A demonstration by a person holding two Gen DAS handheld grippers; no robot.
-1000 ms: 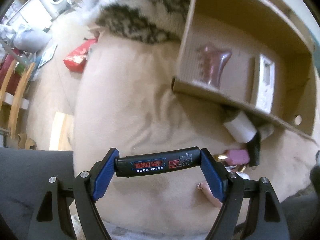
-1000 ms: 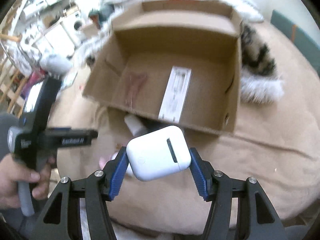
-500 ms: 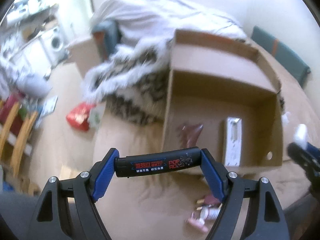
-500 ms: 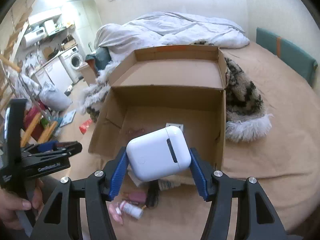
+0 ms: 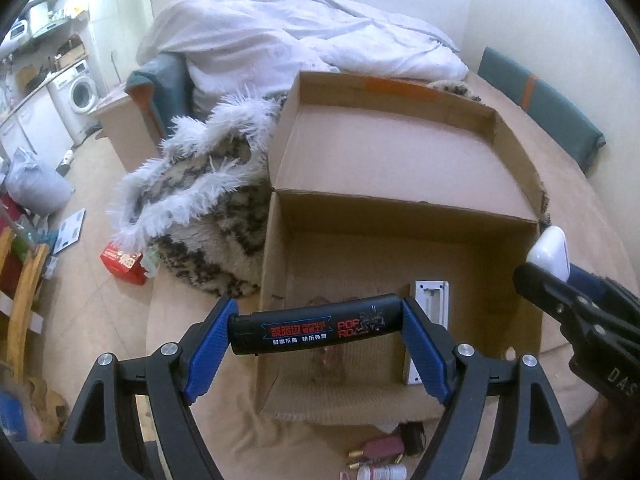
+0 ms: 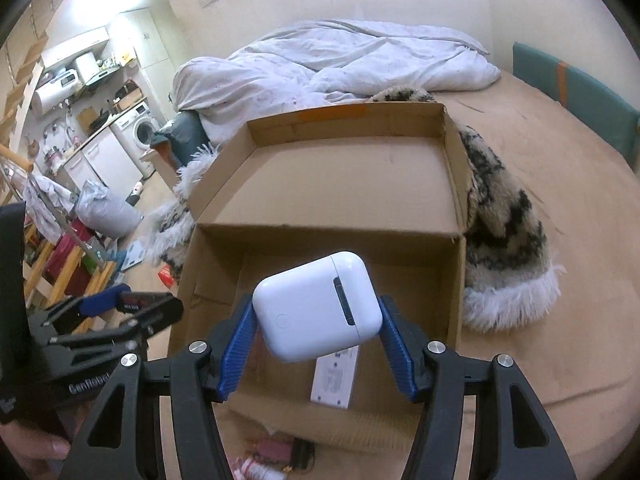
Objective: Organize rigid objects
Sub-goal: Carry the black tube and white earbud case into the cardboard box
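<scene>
My left gripper (image 5: 316, 328) is shut on a black lighter (image 5: 316, 325) with red and white print, held crosswise over the near left part of an open cardboard box (image 5: 400, 168). My right gripper (image 6: 318, 320) is shut on a white earbud case (image 6: 318, 305), held over the near side of the same box (image 6: 348, 184). In the box lie a white flat pack (image 5: 430, 304) and a pinkish object (image 5: 332, 360), partly hidden. The right gripper also shows in the left wrist view (image 5: 548, 258), the left gripper in the right wrist view (image 6: 132, 304).
The box sits on a tan bed (image 6: 560, 200) with a white duvet (image 6: 340, 60) behind and a furry spotted blanket (image 6: 504, 240) beside it. Small bottles and a dark item (image 5: 380, 452) lie in front of the box. A red packet (image 5: 124, 266) lies on the floor at left.
Both grippers have risen and tilted up from looking down at the bed to facing the box and room. Each still holds its object.
</scene>
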